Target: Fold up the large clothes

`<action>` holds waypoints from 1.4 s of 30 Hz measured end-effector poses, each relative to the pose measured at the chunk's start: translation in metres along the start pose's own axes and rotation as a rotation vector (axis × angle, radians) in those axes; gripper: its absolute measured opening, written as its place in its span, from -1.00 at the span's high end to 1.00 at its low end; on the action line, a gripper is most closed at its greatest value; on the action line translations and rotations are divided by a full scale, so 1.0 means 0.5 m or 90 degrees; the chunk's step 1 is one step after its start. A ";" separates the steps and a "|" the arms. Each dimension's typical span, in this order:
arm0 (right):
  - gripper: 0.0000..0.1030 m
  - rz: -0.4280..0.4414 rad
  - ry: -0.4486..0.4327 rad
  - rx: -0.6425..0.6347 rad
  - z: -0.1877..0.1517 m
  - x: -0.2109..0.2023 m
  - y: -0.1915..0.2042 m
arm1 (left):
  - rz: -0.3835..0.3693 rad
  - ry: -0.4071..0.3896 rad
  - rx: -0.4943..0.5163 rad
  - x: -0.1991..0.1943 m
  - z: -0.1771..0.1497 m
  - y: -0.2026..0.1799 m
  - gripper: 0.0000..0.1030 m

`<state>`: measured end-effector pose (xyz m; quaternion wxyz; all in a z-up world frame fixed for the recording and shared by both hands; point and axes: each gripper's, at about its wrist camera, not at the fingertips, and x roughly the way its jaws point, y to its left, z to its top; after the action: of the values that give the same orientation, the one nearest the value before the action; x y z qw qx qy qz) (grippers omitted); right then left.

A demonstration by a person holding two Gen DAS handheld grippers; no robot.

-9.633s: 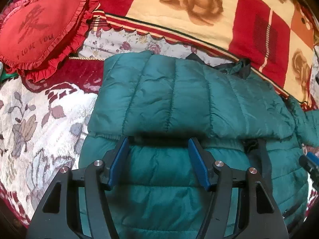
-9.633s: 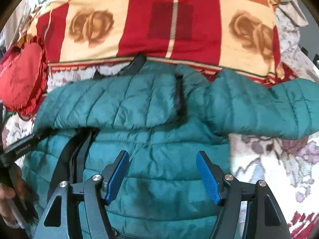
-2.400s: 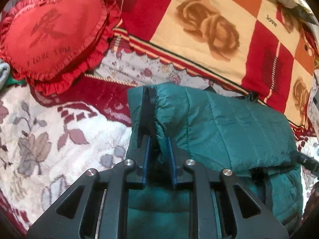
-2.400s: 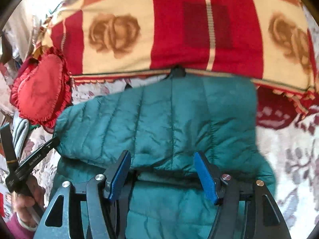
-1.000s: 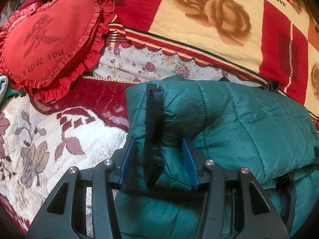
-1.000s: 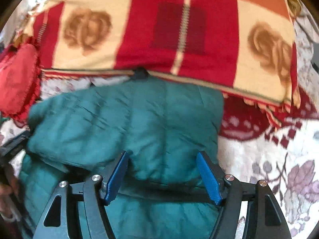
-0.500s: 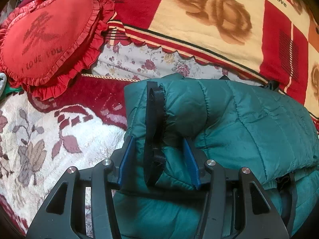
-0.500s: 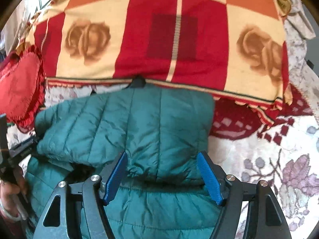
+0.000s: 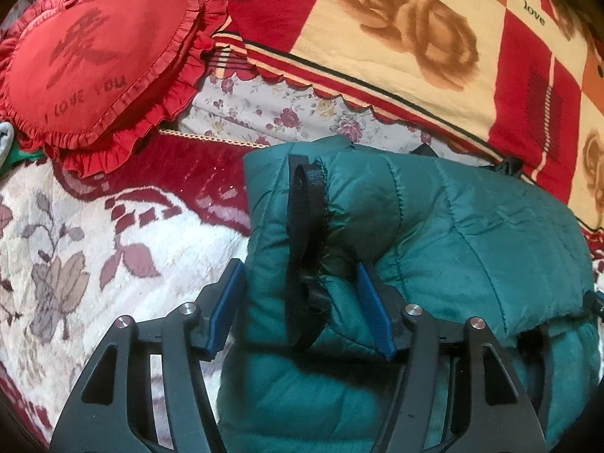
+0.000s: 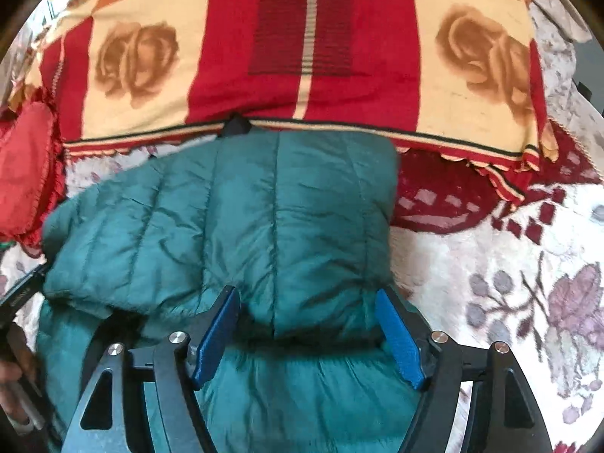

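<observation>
Teal puffer jacket (image 9: 472, 234) (soft, springy, likely slippery): grasp its black-trimmed cuff (image 9: 305, 226); left gripper (image 9: 300, 309) and right gripper (image 10: 309, 339) both spread, gripping nothing.

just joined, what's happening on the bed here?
A person with two handheld grippers is folding a green puffer jacket on a floral bedspread. The sleeves are folded across the body. The left gripper is open around the black-trimmed cuff; the right gripper is open at the folded edge.
</observation>
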<state>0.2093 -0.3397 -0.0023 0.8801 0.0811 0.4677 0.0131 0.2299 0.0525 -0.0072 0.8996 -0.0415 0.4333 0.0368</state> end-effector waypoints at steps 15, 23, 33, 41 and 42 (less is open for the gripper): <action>-0.40 0.053 0.004 0.007 -0.139 -0.160 -0.018 | -0.041 -0.020 0.015 -0.170 -0.096 0.035 -0.18; -0.46 0.072 0.020 -0.001 -0.223 -0.196 -0.015 | -0.065 0.010 0.018 -0.222 -0.196 0.046 -0.18; -0.46 0.077 0.030 0.020 -0.290 -0.212 -0.022 | -0.065 0.026 0.029 -0.260 -0.287 0.047 -0.18; -0.51 0.062 0.019 0.000 -0.322 -0.231 0.011 | -0.064 0.027 0.022 -0.288 -0.325 0.050 -0.18; -0.51 0.066 0.020 0.001 -0.324 -0.232 0.011 | -0.063 0.027 0.021 -0.291 -0.331 0.051 -0.18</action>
<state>0.0107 -0.3243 0.0046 0.8707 0.1058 0.4766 0.0593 0.0083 0.0559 0.0030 0.8916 -0.0487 0.4500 -0.0157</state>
